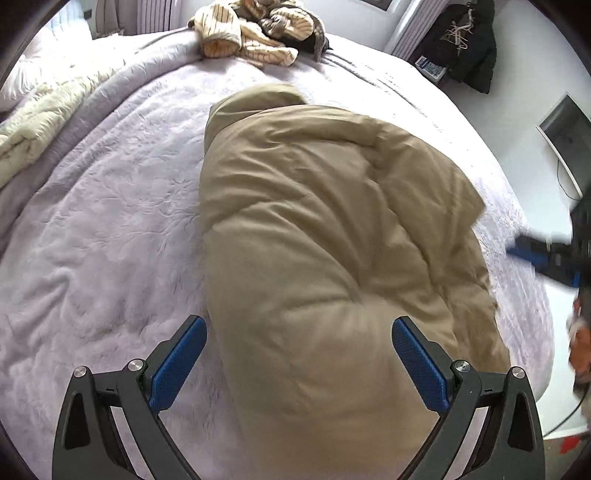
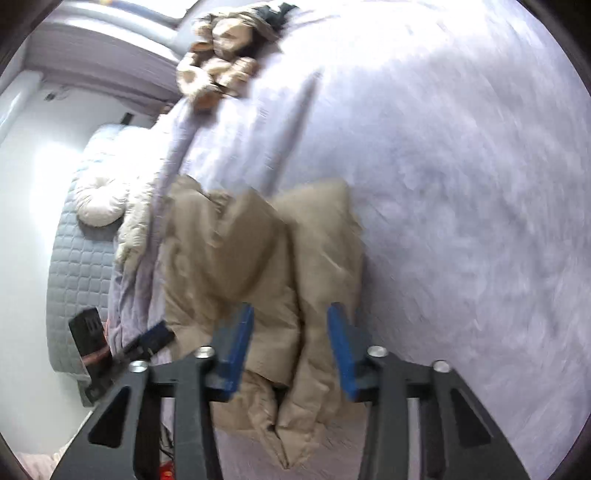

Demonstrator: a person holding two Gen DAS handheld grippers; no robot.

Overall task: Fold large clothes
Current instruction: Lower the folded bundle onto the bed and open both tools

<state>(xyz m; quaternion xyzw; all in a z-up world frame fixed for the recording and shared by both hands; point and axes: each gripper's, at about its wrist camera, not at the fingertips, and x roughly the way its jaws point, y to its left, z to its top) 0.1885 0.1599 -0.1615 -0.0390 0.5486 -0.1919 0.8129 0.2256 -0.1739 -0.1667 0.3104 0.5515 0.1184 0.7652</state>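
Our left hand-held gripper (image 1: 299, 354) hangs over the near end of the tan puffer coat (image 1: 332, 229), its blue pads (image 1: 177, 365) spread wide and pressing on nothing, so it is released. Our right hand-held gripper (image 2: 291, 347) hovers above the same coat (image 2: 258, 258) with its blue pads (image 2: 236, 347) partly apart; the view is blurred, yet we see padded fabric below the gap and no cloth pinched, so we read it as released too. In the left wrist view the right hand-held gripper shows as a dark and blue smear at the right edge, just off the coat's side. The coat lies folded into a thick bundle on the lavender bedspread (image 1: 110, 229) of the bed, lengthwise away from us. At the far edge of the bed sits a heap of cream striped clothes (image 1: 251, 33) with darker pieces mixed in. A cream fluffy blanket (image 1: 40, 122) lies along the left side. Beyond the bed a black jacket (image 1: 469, 44) hangs by the wall
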